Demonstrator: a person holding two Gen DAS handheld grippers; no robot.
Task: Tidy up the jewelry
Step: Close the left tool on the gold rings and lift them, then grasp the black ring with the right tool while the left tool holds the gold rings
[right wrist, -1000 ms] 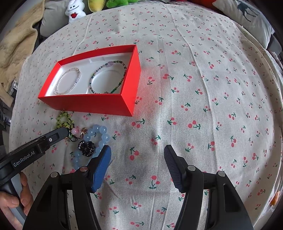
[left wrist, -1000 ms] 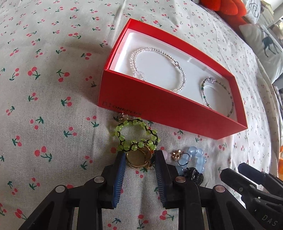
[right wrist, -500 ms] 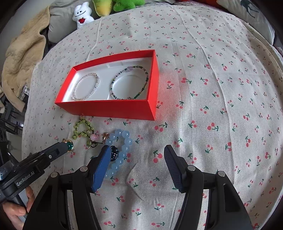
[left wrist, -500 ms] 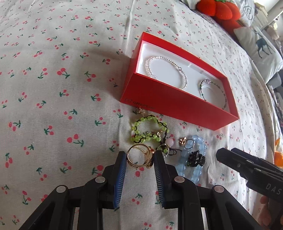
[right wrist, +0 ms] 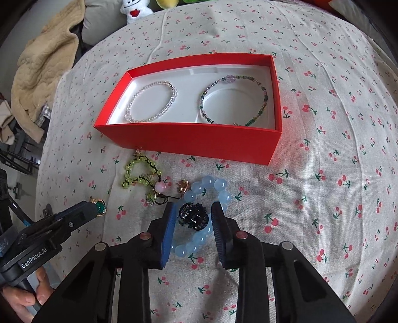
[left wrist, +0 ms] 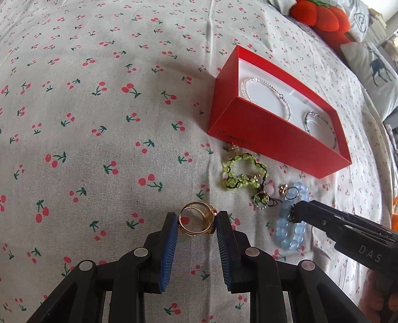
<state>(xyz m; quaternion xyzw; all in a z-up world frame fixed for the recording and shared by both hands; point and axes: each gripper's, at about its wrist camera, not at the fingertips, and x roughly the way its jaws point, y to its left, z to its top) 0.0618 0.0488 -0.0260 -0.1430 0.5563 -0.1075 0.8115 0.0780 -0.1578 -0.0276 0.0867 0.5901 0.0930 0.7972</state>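
Observation:
My left gripper (left wrist: 197, 224) is shut on a gold ring (left wrist: 196, 221) with a green stone (right wrist: 100, 207) and holds it above the cloth, left of the jewelry pile. My right gripper (right wrist: 192, 218) has its jaws closed in around a black sparkly ring (right wrist: 193, 216) that lies on a pale blue bead bracelet (right wrist: 199, 243); I cannot tell if the pads touch it. A red box (right wrist: 199, 139) holds a clear bead bracelet (right wrist: 151, 104) and a green bead bracelet (right wrist: 233, 99). A lime bead bracelet (right wrist: 139, 174) lies in front of the box.
A pink bead charm (right wrist: 160, 186) and a small gold ring (right wrist: 183, 186) lie beside the blue bracelet. The cherry-print cloth (right wrist: 323, 174) covers the whole surface. A beige blanket (right wrist: 39, 72) and plush toys (right wrist: 135, 11) lie at the far edge.
My left gripper lifted the gold ring and carried it left, away from the pile. My right gripper moved left over the black ring and narrowed its jaws around it.

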